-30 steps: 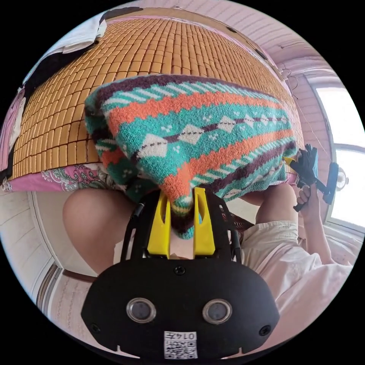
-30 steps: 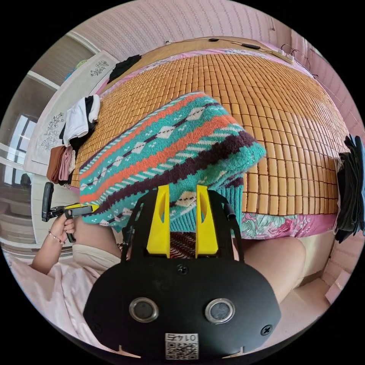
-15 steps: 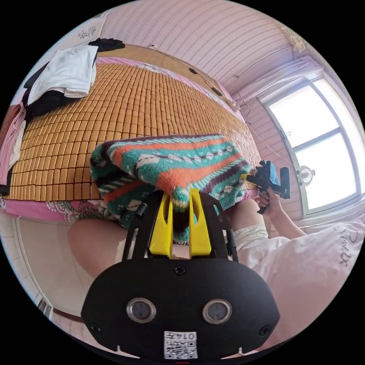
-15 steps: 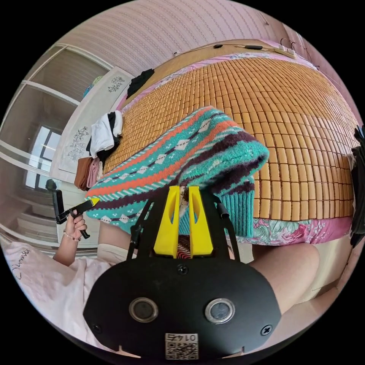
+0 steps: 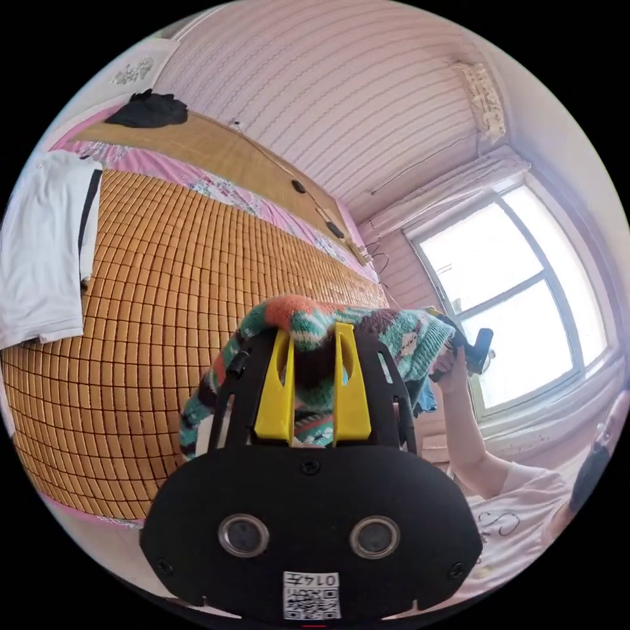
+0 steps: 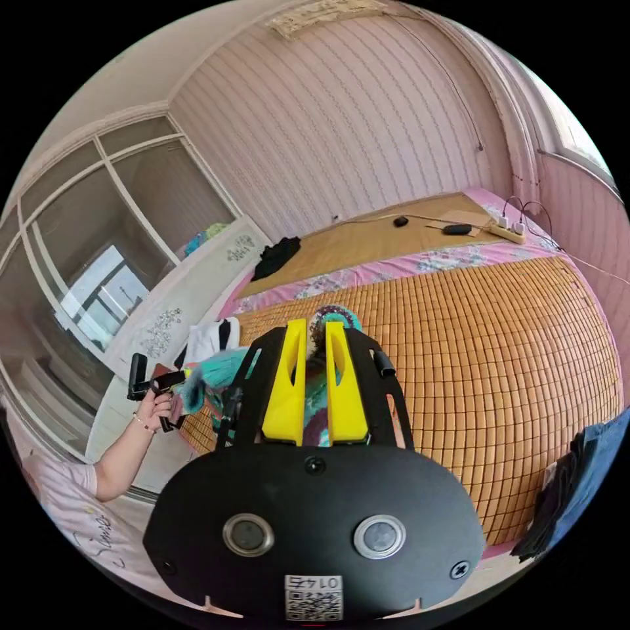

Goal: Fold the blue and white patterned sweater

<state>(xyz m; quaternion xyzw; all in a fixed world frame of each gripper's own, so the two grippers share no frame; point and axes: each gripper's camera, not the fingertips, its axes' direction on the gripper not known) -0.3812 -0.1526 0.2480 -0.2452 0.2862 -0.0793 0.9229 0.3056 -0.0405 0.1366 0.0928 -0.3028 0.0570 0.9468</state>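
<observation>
Pink striped walls and a bright window (image 5: 525, 302) frame a bed covered with a woven bamboo mat (image 5: 164, 295); a white garment (image 5: 39, 249) lies on the mat's far side in the left gripper view, and a dark stack (image 6: 577, 479) sits at its edge in the right gripper view. Above the mat, the sweater (image 5: 315, 321), in teal, orange and dark stripes, hangs lifted between the two claws. The left claw (image 5: 312, 387) has both yellow jaws pressed on a bunched edge of the knit. The right claw (image 6: 314, 387) is nearly closed, with the knit pinched between its jaws. By my reading, this is the lift-and-spread step, before any fold. Next, the sweater likely needs to be lowered flat onto the mat, with both grips kept firm and the held edge pulled taut.
</observation>
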